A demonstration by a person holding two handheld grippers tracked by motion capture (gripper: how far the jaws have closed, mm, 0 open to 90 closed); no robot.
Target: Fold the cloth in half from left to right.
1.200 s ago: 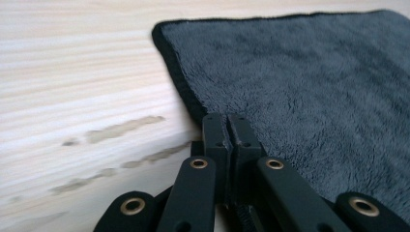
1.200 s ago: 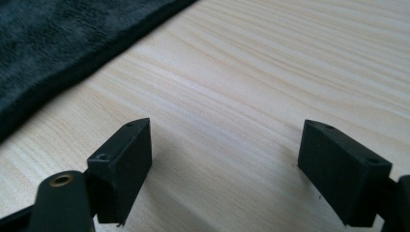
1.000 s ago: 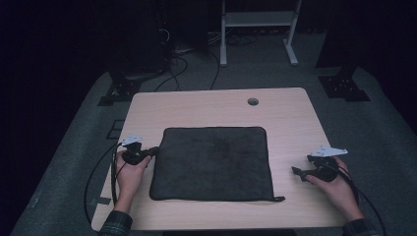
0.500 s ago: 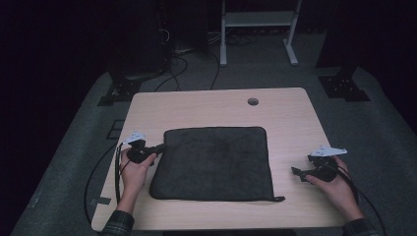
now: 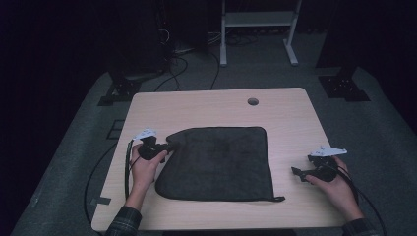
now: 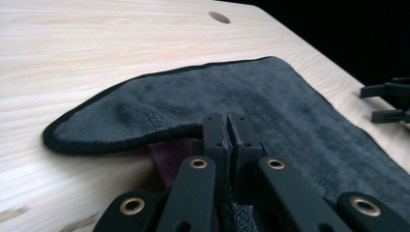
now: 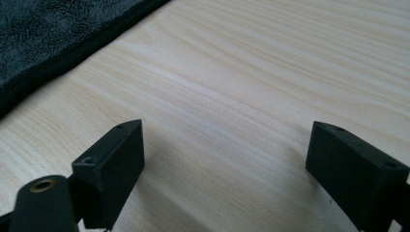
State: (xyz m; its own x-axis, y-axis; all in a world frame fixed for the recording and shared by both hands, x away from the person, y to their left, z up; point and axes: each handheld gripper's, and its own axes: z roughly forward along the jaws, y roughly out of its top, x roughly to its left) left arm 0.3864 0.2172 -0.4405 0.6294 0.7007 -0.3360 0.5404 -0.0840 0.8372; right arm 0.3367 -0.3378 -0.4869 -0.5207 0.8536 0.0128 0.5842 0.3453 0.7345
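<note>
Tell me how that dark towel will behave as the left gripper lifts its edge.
The dark towel is probably floppy: in the left gripper view its pinched edge curls up while the rest lies flat. It looks light, since the left gripper, shut on one edge, raises it. Its plush pile likely drags on the table rather than sliding freely.

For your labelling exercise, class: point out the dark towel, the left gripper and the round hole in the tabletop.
dark towel (image 5: 221,164), high view, on the middle of its flat part.
left gripper (image 6: 227,126), left gripper view, between the closed jaw tips clamped on the towel's edge.
round hole (image 5: 253,102), high view, on its centre.
</note>
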